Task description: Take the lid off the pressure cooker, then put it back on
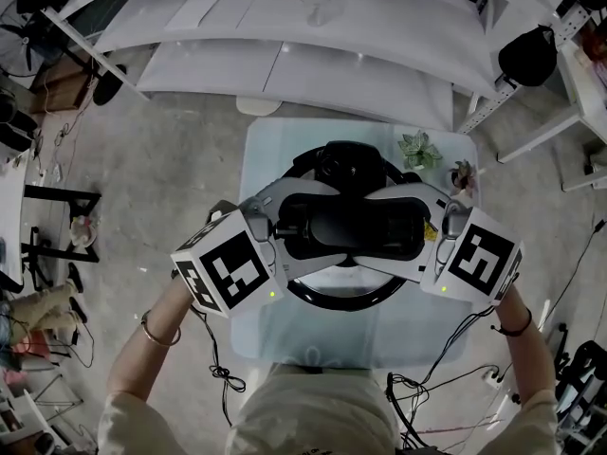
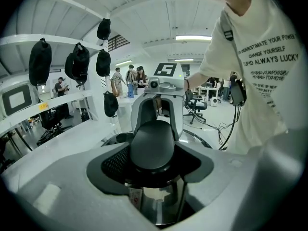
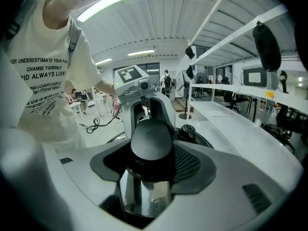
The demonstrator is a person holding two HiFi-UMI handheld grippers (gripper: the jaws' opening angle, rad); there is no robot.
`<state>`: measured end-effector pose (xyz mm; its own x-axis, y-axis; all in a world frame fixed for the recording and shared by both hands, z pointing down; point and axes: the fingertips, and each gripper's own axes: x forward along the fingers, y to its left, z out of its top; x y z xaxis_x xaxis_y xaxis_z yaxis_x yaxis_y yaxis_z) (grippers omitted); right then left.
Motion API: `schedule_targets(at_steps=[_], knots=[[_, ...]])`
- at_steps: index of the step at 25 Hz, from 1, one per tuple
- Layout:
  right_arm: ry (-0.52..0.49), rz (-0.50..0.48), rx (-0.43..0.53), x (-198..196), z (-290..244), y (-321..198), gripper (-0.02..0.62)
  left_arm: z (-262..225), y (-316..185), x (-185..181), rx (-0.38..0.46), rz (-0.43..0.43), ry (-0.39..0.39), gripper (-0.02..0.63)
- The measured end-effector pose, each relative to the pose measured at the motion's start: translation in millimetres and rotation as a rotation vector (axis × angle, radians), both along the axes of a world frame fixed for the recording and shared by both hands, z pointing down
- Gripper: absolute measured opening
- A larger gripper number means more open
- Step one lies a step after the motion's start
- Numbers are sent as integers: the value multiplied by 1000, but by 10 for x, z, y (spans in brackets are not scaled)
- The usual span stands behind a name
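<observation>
the lid [image 1: 341,281] sits on the cooker [image 2: 159,203], on the table [image 1: 285,330]. the left gripper [image 1: 289,224] and right gripper [image 1: 419,222] each clamp one end of its handle [image 1: 351,227], jaws set wide.

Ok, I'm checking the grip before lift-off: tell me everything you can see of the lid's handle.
The handle is a wide black bar, matte plastic by its look, lying level across the lid. Its rounded ends overhang the shiny steel pot wall. The left tool and the right tool each clamp one end.
</observation>
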<state>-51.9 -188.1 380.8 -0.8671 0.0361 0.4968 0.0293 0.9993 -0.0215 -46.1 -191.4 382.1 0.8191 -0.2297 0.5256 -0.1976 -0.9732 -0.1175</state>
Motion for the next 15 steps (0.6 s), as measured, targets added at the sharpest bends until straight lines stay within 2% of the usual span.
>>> schedule_targets(at_steps=[15], knots=[[-19,7,4,-25,-115,-10,268,-97,-11,-20,-2,2,13,290]])
